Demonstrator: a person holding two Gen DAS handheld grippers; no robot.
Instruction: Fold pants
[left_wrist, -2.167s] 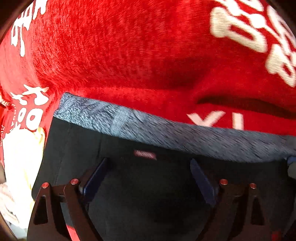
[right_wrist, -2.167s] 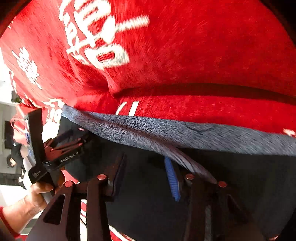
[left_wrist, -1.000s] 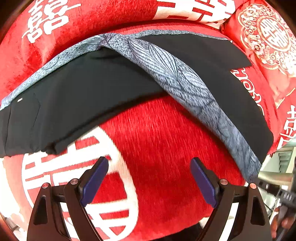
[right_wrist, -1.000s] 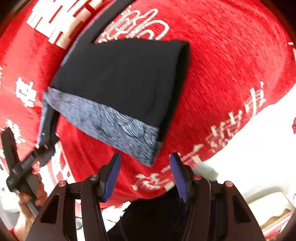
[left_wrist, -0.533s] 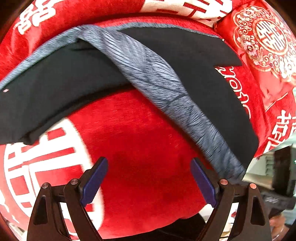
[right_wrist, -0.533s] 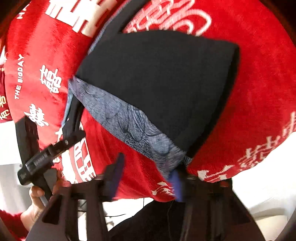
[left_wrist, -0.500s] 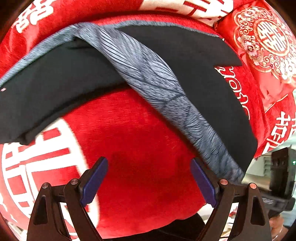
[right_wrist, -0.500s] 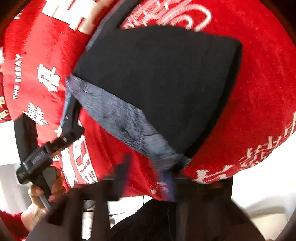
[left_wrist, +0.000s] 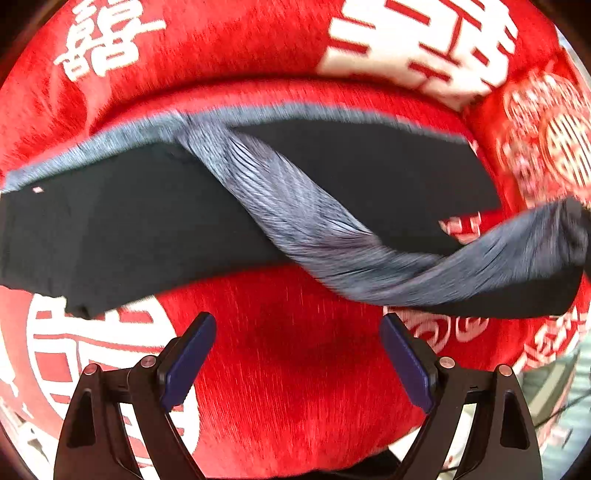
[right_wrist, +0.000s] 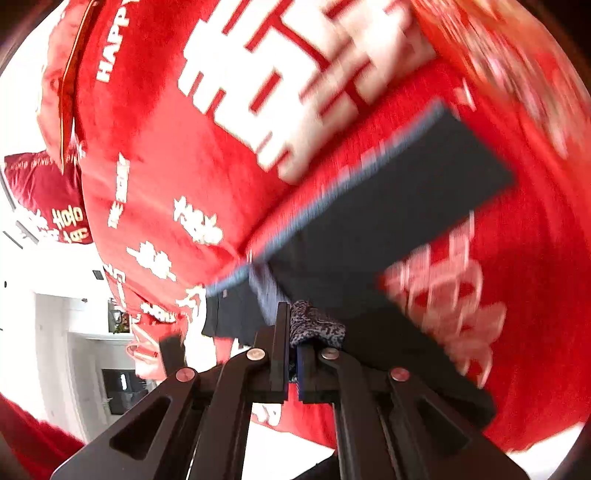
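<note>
Presently lying across a red plush bedcover with white printed characters (left_wrist: 295, 387): black pants with a grey patterned side band (left_wrist: 140, 221), spreading from 9 o'clock toward 3 o'clock in the left wrist view. Hovering at 6 o'clock over bare red cover, left hand-held gripper (left_wrist: 297, 354) standing wide, gripping nothing. Clamping a bunched grey patterned corner of the pants at 6 o'clock, right hand-held gripper (right_wrist: 293, 343) pinching tight, cloth trailing toward 2 o'clock, blurred.

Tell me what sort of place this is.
Probably a home bedroom: black pants with a grey patterned waistband lie on a red plush bedspread with white characters, a matching red cushion beside them, white furniture behind.
</note>
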